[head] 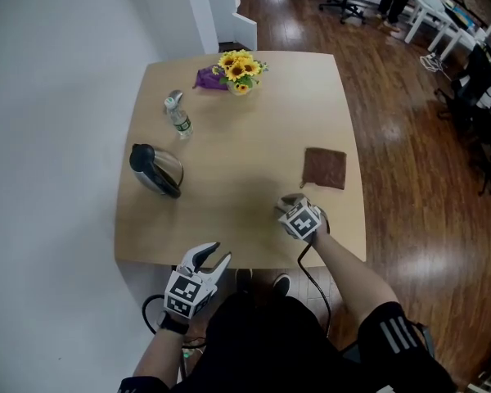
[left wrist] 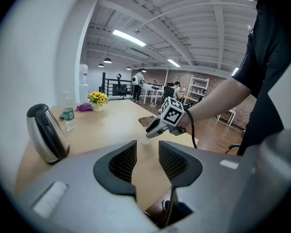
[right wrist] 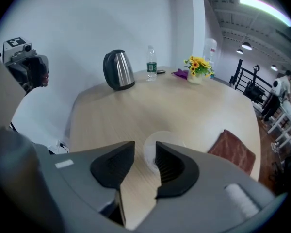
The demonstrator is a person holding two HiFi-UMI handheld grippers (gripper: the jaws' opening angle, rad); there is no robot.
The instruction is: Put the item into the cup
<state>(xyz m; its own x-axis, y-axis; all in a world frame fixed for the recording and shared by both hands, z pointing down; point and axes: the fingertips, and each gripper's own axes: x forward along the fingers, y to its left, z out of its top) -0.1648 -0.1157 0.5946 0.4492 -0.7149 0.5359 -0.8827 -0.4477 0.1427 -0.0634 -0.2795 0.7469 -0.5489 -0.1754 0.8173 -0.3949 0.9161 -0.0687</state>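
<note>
Our right gripper hangs wide open over the translucent round plastic cup — placed as a drop demands; our left gripper waits aside, jaws apart, empty.

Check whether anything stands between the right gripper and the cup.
Nothing visible does. The clear cup stands on the table directly ahead of the right gripper, whose fingers are apart. The brown cloth lies off to the side, clear of the path.

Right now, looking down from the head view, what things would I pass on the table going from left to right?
kettle → flowers → brown cloth
</note>
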